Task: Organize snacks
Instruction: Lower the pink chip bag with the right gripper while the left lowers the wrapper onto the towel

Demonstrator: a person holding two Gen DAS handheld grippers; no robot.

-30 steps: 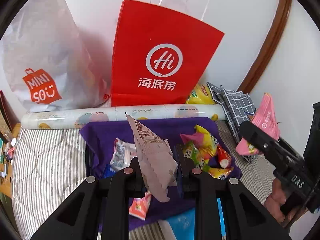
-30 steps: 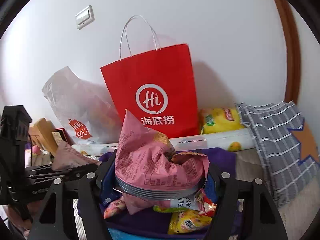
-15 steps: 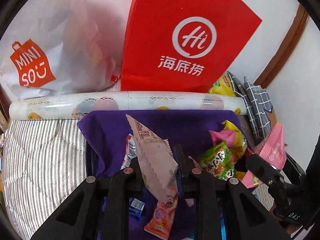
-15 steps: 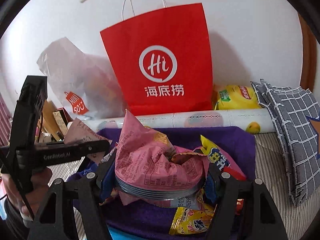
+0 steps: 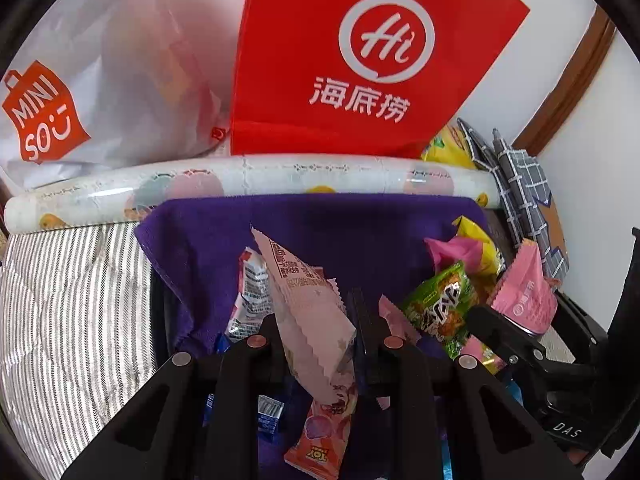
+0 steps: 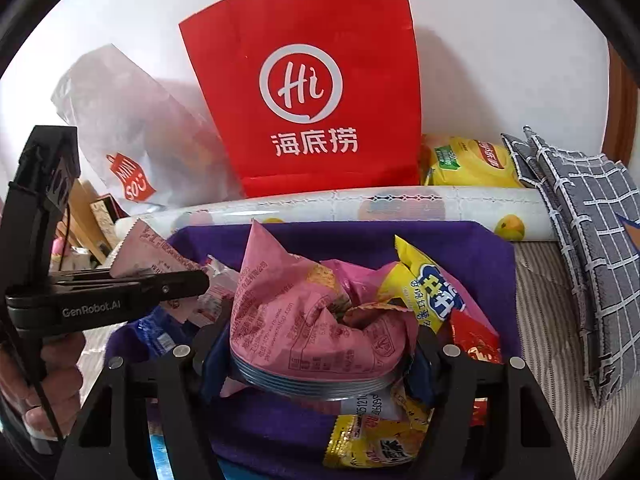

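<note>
While both loads hang over purple-lined tray (image 5: 360, 216) at frame centre: left gripper (image 5: 316, 336) nipped on pale wrapper (image 5: 308, 300); right gripper (image 6: 320, 356) clamps pink snack bag (image 6: 312, 312); thin edge hold may slip, bulky bag may topple yellow packet (image 6: 432, 288)

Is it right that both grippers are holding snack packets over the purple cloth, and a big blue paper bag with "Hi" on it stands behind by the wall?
Nearly. The paper bag is red, not blue; the right wrist view shows it plainly. The rest holds: the left gripper pinches a pale pink packet, the right gripper clasps a crumpled pink packet, both over the purple cloth.
</note>
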